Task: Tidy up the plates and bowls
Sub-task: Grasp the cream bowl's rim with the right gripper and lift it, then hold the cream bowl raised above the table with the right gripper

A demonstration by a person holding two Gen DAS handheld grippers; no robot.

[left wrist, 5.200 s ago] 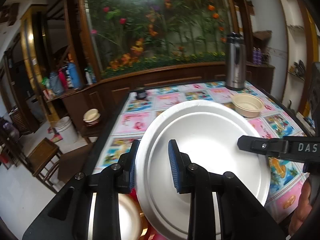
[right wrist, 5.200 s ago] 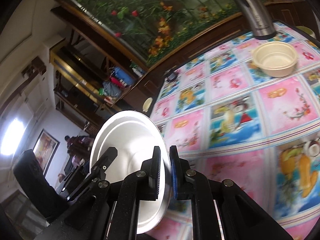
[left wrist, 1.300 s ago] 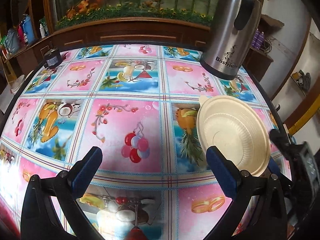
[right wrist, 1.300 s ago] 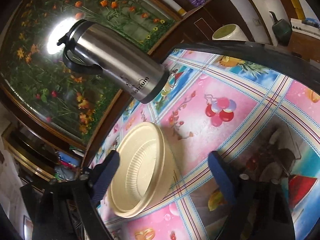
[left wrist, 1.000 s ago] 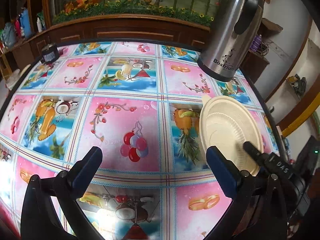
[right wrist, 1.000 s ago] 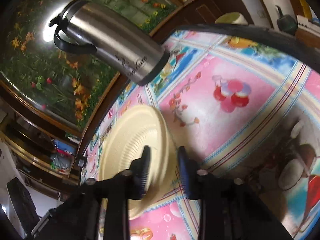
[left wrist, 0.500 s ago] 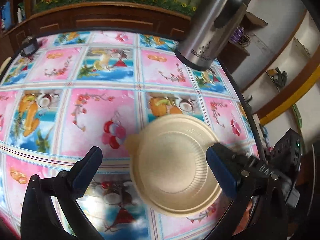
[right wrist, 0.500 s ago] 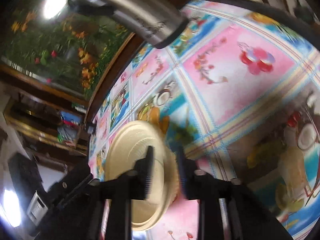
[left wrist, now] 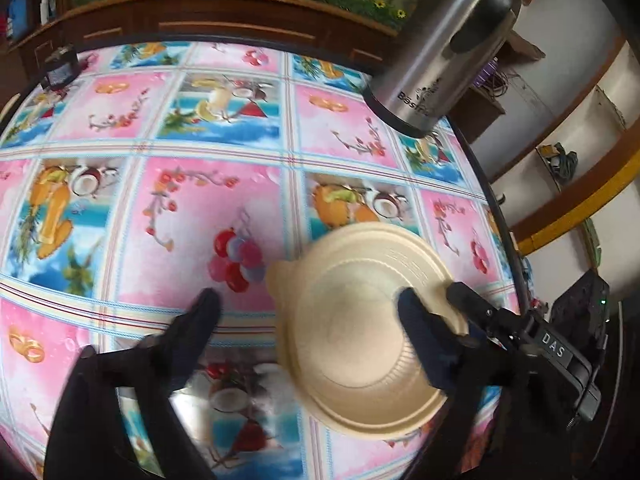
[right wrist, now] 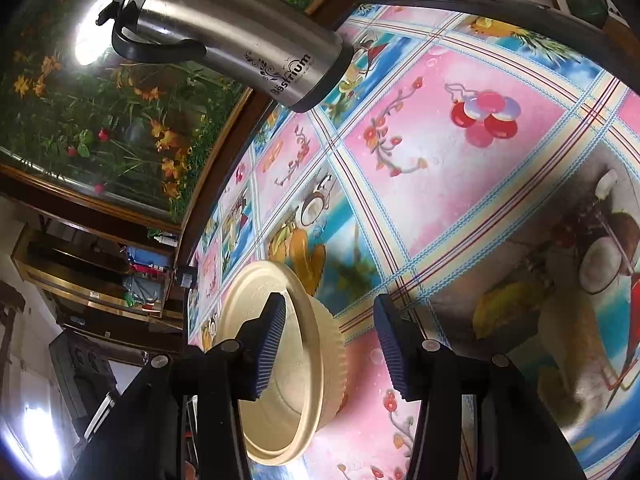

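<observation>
A cream bowl sits tilted over the patterned tablecloth, near the table's front right. My left gripper is blurred and its jaws are closing. One of its fingers is inside the bowl and the other stands out to the left, apart from the rim. In the right wrist view the bowl has its wall between the jaws of my right gripper, which are opening. The outer pad there stands clear of the wall. A finger of the right gripper shows at the bowl's right rim.
A tall steel flask stands at the far right of the table. The table's dark edge runs close by on the right. A small dark object sits at the far left corner.
The right gripper shut on the bowl's wall, carried it from beside the flask toward the near middle, then parted its jaws. The left jaws have narrowed around the bowl's left side.
</observation>
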